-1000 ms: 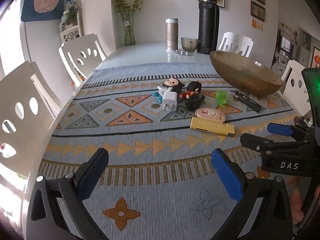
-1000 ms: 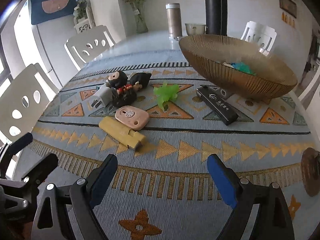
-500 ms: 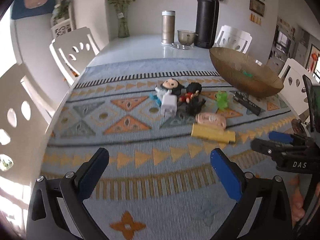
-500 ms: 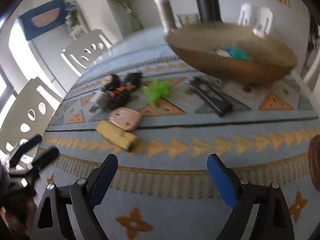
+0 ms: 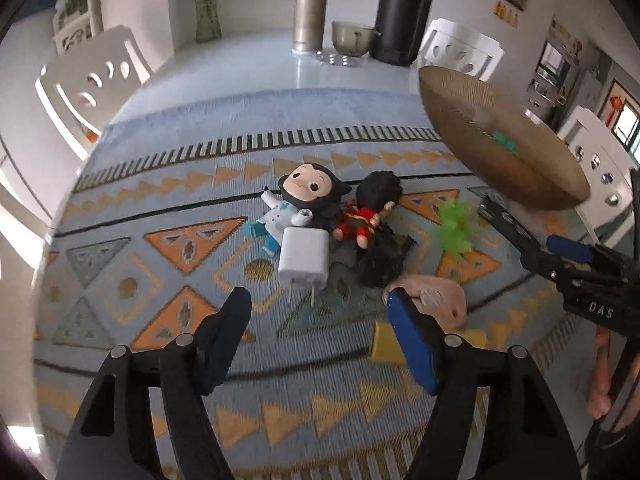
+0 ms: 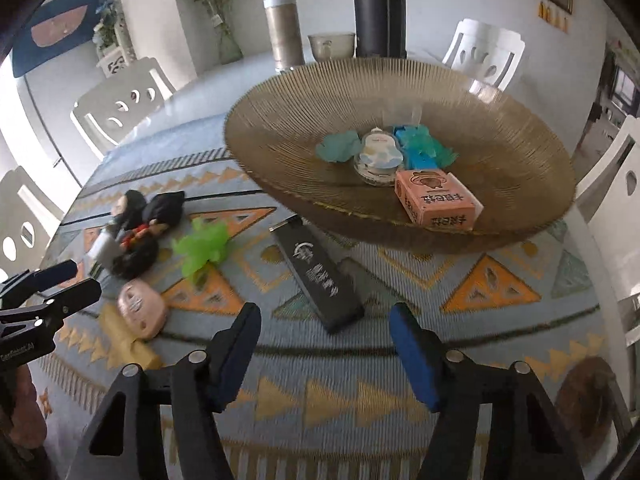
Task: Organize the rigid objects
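Note:
My left gripper [image 5: 320, 320] is open and empty, just short of a white plug charger [image 5: 304, 258] that lies prongs toward me. Behind the charger lie a big-headed doll [image 5: 308, 196] and a red-dressed doll [image 5: 366, 216]. A pink oval case [image 5: 436, 300] and a yellow block [image 5: 384, 342] lie to the right. My right gripper [image 6: 324, 340] is open and empty, just short of a flat black box [image 6: 320, 276]. The brown ribbed bowl [image 6: 304, 92] behind the black box holds a pink carton [image 6: 438, 200] and small blue items.
A green crinkled toy [image 6: 204, 246] lies left of the black box. A steel flask [image 5: 310, 12], a small bowl [image 5: 354, 36] and a tall black thermos [image 5: 404, 8] stand at the table's far end. White chairs [image 5: 92, 84] ring the table. A patterned cloth [image 5: 180, 240] covers the table.
Both grippers have moved forward and down toward the objects. The left one has closed in on the charger, the right one on the black box and bowl. Both stay open.

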The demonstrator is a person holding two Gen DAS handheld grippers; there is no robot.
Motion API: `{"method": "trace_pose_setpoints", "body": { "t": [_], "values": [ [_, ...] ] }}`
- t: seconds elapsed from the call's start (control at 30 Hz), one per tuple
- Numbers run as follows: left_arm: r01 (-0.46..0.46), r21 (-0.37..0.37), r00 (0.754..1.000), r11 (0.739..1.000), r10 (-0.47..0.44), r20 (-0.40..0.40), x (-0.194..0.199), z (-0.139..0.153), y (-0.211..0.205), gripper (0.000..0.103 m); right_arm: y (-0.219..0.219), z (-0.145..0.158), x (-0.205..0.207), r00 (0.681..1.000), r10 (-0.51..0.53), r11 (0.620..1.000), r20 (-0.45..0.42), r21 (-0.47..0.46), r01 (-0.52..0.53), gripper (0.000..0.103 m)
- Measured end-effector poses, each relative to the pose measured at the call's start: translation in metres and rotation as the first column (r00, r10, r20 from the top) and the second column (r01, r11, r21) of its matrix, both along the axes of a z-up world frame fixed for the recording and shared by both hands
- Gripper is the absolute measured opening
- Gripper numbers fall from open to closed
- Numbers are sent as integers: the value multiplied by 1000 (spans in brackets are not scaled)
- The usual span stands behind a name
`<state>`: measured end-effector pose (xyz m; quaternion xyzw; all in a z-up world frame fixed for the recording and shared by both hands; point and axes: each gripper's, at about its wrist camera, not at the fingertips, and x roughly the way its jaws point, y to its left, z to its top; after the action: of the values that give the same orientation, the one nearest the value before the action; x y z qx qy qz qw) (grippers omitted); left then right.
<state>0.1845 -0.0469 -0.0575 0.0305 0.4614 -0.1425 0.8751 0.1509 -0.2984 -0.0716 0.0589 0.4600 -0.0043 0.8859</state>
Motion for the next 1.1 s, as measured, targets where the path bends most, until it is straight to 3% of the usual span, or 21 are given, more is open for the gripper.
{"method": "trace_pose_setpoints", "body": {
  "t": [0.17,0.23,0.37,0.4,0.47,0.5,0.53,0.7,0.93,1.1],
  "values": [
    [-12,10,1000,1000,11,11,12,-2,-4,69,4,-8,15,1000,13,1000,-4,-20,-14,61],
    [-15,-9,1000,1000,15,16,16,-1,-6,65,10,-8,20,1000,26,999,4,-48,-25,51],
    [-16,-11,998,1000,16,56,16,5,-9,45,19,-7,25,998,57,996,12,-71,-56,34],
    [-13,-12,998,1000,13,61,16,5,-9,42,21,-6,24,997,78,995,19,-59,-77,24],
    [-12,-11,997,1000,13,71,15,5,-7,34,23,-5,23,995,98,994,23,-49,-97,24],
    [-13,-5,997,1000,13,80,12,4,-6,25,24,-4,21,995,102,994,23,-48,-101,24],
    [-13,3,996,1000,13,86,11,4,-5,23,24,-4,19,994,106,994,23,-39,-106,24],
    [-1,-26,998,1000,3,66,-2,7,8,23,31,1,-6,989,150,988,11,46,-150,24],
    [13,-46,998,999,-10,62,-57,14,22,23,48,6,-77,973,232,970,8,68,-232,24],
    [-6,-66,998,998,11,66,-76,11,24,23,55,1,-89,970,243,968,4,55,-243,25]
  ]
}}
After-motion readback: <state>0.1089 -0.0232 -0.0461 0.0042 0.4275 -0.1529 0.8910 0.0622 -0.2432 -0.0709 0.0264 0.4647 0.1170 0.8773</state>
